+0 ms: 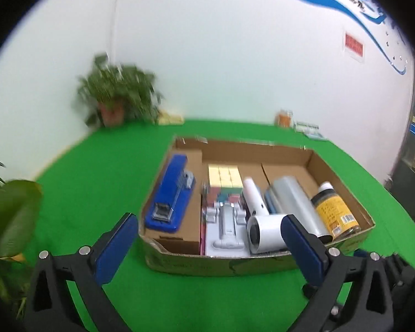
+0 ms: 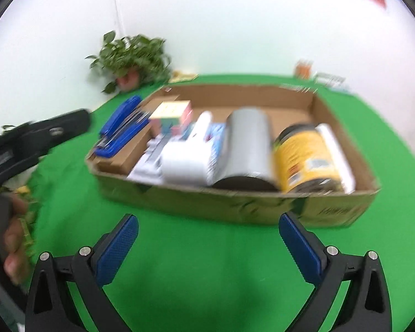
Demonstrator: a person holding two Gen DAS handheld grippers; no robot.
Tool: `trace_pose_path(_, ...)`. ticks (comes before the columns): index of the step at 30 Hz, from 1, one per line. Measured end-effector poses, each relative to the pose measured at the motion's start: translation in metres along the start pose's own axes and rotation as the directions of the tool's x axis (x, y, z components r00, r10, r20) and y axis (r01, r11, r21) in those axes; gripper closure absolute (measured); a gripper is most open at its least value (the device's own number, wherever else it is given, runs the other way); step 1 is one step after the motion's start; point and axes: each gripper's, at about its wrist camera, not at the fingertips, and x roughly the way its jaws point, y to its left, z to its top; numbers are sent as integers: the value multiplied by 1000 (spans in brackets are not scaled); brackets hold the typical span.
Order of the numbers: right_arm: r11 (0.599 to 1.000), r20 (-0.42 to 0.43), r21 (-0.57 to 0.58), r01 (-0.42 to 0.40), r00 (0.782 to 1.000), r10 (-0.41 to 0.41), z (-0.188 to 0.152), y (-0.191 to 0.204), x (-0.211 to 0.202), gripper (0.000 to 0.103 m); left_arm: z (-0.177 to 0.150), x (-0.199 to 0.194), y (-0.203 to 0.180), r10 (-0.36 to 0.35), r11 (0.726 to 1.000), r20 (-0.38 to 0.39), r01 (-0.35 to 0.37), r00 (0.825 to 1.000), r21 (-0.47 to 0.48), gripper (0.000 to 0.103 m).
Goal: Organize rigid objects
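Observation:
A shallow cardboard box [image 1: 343, 185] [image 2: 345, 210] sits on the green table. In it lie a blue stapler [image 1: 171, 191] [image 2: 121, 124], a pastel puzzle cube [image 1: 224, 177] [image 2: 171, 110], a white stand on a flat pack [image 1: 229, 229], a white handheld device [image 1: 262, 221] [image 2: 185, 157], a silver cylinder [image 1: 296, 196] [image 2: 246, 144] and a yellow-labelled bottle [image 1: 334, 207] [image 2: 304, 155]. My left gripper [image 1: 210, 238] is open and empty at the box's near edge. My right gripper [image 2: 207, 238] is open and empty over the green cloth, short of the box.
A potted plant [image 1: 116, 96] [image 2: 132, 58] stands at the back left corner. Small boxes [image 1: 298, 123] line the back right wall. Large leaves [image 1: 11, 210] crowd the left edge. The left gripper's body and a hand [image 2: 13, 249] show at the right wrist view's left.

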Motion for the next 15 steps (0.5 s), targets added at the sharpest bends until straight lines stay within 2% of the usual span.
trace_pose_path(6, 997, 16, 44, 68, 997, -69, 4, -19, -9, 1, -20, 2, -27, 34, 997, -66, -29, 997, 71, 1)
trace_pose_path(15, 987, 50, 61, 151, 987, -154, -2, -38, -32, 1, -29, -2, -42, 29, 999, -128, -26, 991, 26, 1)
